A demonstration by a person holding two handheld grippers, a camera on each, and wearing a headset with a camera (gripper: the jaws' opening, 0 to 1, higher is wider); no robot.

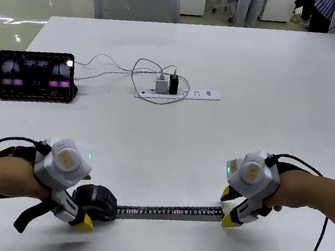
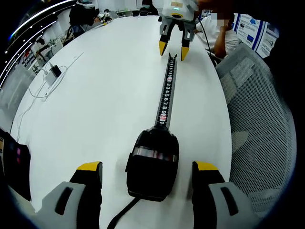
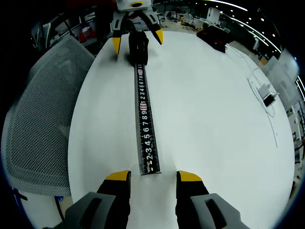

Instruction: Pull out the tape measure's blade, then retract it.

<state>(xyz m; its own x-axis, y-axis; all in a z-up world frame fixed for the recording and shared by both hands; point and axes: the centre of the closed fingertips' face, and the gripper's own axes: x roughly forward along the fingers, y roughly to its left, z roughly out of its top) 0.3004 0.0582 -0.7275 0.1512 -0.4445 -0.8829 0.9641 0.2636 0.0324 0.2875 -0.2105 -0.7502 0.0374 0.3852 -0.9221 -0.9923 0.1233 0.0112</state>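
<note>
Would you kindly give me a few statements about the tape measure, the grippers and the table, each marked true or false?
1. The blade is pulled out and lies flat on the white table. True.
2. The left gripper is clamped on the tape measure case. False: its jaws stand open on either side of the case, with gaps.
3. The right gripper pinches the blade's end. False: its jaws are apart, with table showing on both sides of the blade.
4. A tablet with a lit screen stands near the table's edge. True.
5. The power strip has nothing plugged in. False: two chargers, one white and one black, sit in it.
</note>
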